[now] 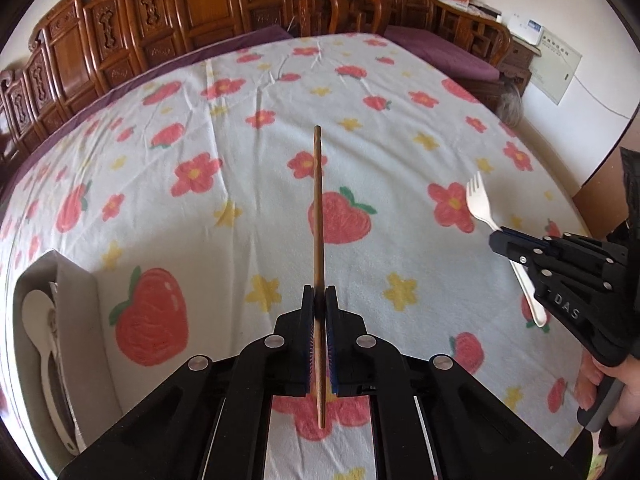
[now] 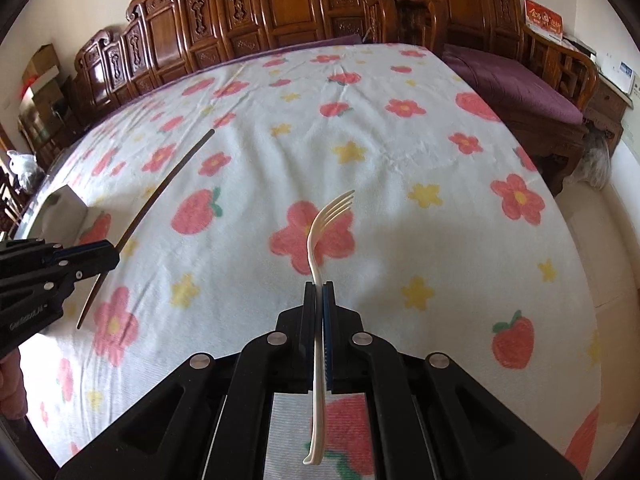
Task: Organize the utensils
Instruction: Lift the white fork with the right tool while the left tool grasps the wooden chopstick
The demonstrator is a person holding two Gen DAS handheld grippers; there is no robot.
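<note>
My left gripper (image 1: 319, 292) is shut on a brown wooden chopstick (image 1: 318, 208), which points forward above the table. It also shows in the right wrist view (image 2: 160, 192), held by the left gripper (image 2: 114, 250) at the left edge. My right gripper (image 2: 319, 285) is shut on a cream plastic fork (image 2: 320, 232), tines forward and up. In the left wrist view the fork (image 1: 480, 204) and the right gripper (image 1: 496, 238) are at the right. A grey utensil tray (image 1: 76, 280) at the left holds a white spoon (image 1: 38, 316).
The table is covered by a white cloth (image 1: 240, 220) with strawberries and flowers. The tray also shows in the right wrist view (image 2: 64, 204). Carved wooden chairs (image 2: 280, 8) and a purple-cushioned bench (image 2: 512, 80) stand behind and right of the table.
</note>
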